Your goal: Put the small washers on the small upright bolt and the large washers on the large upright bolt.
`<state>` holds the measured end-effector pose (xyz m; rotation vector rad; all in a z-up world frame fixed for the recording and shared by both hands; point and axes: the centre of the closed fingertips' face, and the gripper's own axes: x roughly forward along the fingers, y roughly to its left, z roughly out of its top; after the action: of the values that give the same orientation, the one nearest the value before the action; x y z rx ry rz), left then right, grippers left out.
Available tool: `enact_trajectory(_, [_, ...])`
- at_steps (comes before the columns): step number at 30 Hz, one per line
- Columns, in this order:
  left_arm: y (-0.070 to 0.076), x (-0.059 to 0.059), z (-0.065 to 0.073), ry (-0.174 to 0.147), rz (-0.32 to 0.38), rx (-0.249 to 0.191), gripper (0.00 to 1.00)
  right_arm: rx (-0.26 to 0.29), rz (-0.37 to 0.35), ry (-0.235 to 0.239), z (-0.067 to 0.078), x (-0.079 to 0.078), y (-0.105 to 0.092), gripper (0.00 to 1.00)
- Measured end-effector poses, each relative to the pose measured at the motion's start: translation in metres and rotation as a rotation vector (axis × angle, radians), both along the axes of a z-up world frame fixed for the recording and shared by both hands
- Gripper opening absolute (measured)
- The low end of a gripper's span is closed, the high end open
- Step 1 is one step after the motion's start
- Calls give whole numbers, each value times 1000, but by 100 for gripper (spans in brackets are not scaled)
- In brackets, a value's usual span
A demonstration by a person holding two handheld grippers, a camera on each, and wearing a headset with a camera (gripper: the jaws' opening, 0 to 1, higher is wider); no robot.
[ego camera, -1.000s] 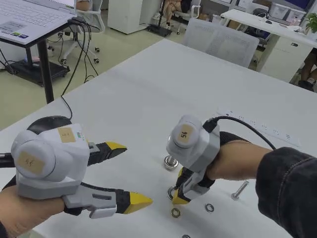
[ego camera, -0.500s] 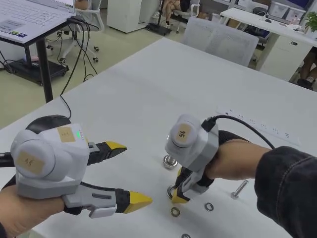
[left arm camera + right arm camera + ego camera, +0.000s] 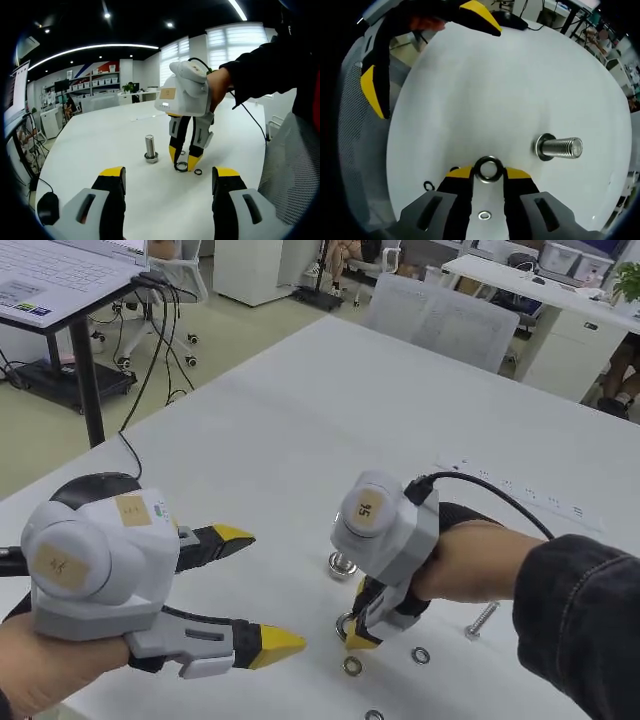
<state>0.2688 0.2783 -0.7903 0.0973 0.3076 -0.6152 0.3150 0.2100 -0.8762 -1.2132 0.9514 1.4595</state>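
Observation:
My right gripper (image 3: 355, 632) is shut on a large washer (image 3: 346, 624), held at its yellow tips just above the white table. In the right gripper view that large washer (image 3: 487, 169) sits between the tips. The large bolt (image 3: 342, 562) stands upright on its head, close behind the gripper. It also shows as the large bolt (image 3: 559, 148) and the large bolt (image 3: 151, 148). Small washers (image 3: 352, 667) (image 3: 421, 654) lie flat near the front edge. A small bolt (image 3: 482, 620) seems to lie on its side at the right. My left gripper (image 3: 255, 588) hovers open to the left, with nothing between its tips.
The white table (image 3: 300, 430) stretches far back. A cable (image 3: 490, 495) runs from the right gripper, past a white power strip (image 3: 520, 492). A black mouse (image 3: 100, 485) with its cord lies behind the left gripper. Beyond the table stand a mesh chair (image 3: 445, 325) and a laptop desk (image 3: 60, 280).
My right gripper, still shut on the large washer, has edged slightly left, nearer the large bolt. The left gripper has stayed where it was, open.

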Motion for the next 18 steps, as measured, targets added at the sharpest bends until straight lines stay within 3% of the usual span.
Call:
enact_trajectory(13, [0, 1, 0, -1, 0, -1, 69, -19, -4, 6, 0, 1, -7, 24])
enact_trajectory(18, [0, 1, 0, -2, 0, -2, 69, -7, -18, 12, 7, 2, -8, 24])
